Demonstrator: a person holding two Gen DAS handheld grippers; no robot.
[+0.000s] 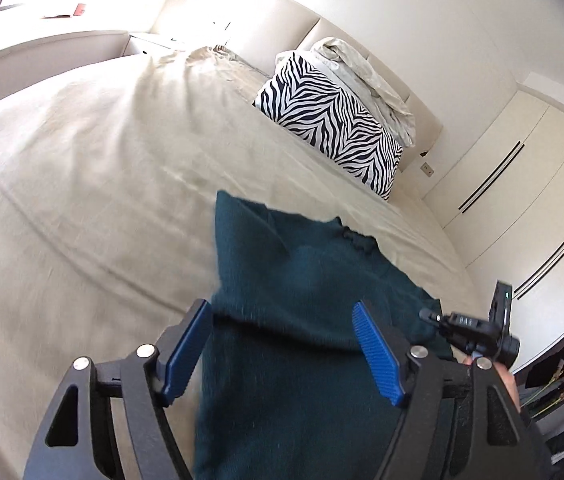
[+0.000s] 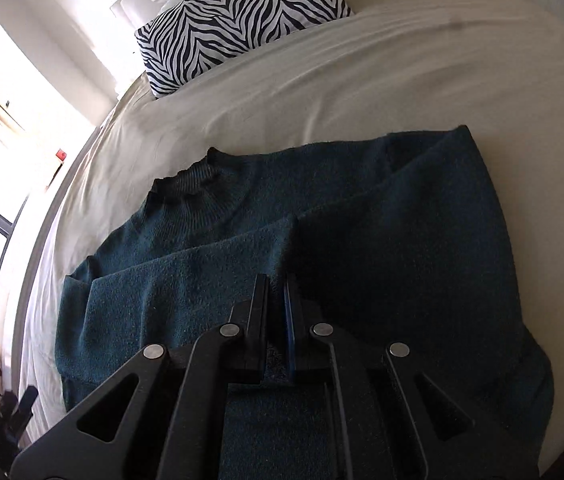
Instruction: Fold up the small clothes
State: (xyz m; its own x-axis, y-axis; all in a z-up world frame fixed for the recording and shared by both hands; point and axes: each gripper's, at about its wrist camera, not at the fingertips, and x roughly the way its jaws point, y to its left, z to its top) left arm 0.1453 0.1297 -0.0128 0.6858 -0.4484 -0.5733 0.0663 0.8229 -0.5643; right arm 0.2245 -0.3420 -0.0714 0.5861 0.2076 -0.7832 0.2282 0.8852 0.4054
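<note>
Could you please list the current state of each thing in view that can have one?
teal sweater: lying on the bed, partly folded, a sleeve laid across its body.
left gripper: open, over the sweater, pads not pressing it.
right gripper: shut, cloth between its fingers.
zebra pillow: resting at the head of the bed.
bed: covered by a beige sheet.

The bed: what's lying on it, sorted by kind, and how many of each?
Dark teal sweater: 1
Zebra-print pillow: 1
Crumpled pale bedding behind the pillow: 1
Total: 3, all resting on the cream bedsheet.
</note>
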